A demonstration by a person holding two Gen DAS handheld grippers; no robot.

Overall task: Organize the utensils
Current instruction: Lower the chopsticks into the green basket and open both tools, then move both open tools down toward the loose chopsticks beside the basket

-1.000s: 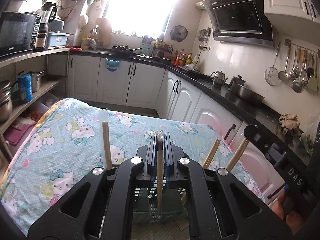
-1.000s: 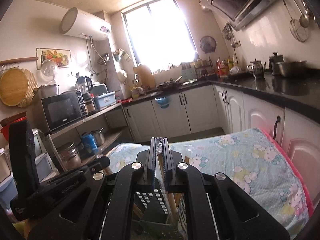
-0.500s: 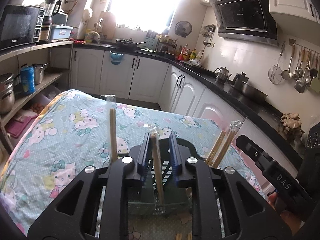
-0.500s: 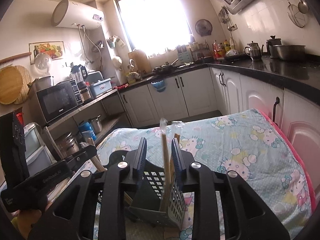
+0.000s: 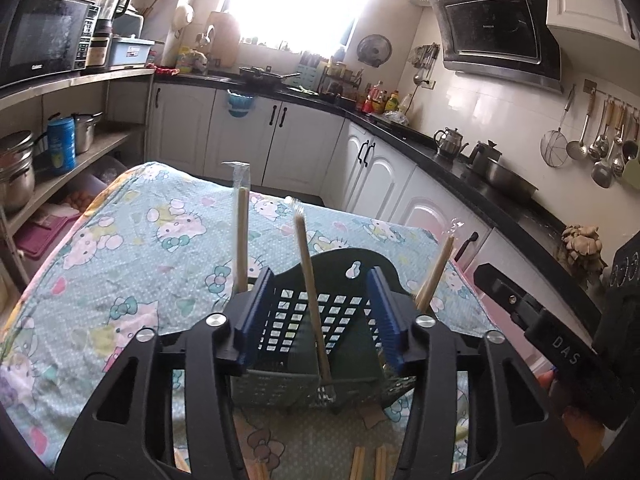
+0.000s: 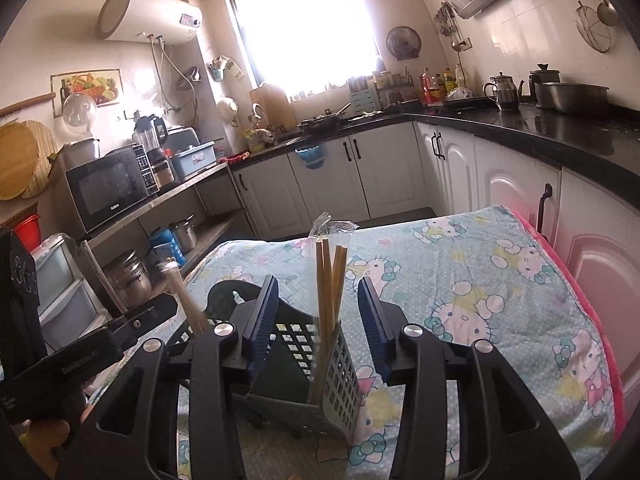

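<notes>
- Loose chopsticks (image 5: 358, 462) are seen at the frame's bottom edge.
- The left claw (image 5: 316, 316) and right claw (image 6: 316, 326) have just been opening; both stand apart, pads clear of the wrapped chopsticks (image 5: 310, 280).
- Withdrawal should be made straight back, so nothing is snagged.
- The slotted grey utensil holder (image 6: 340, 364), lower centre on the cartoon-print tabletop (image 6: 480, 280), is seen filled with upright pairs.

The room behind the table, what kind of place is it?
A home kitchen, most likely. A range hood hangs over a black countertop with white cabinets, ladles and a strainer hang on a wall rail, and a microwave sits on a shelf.
</notes>
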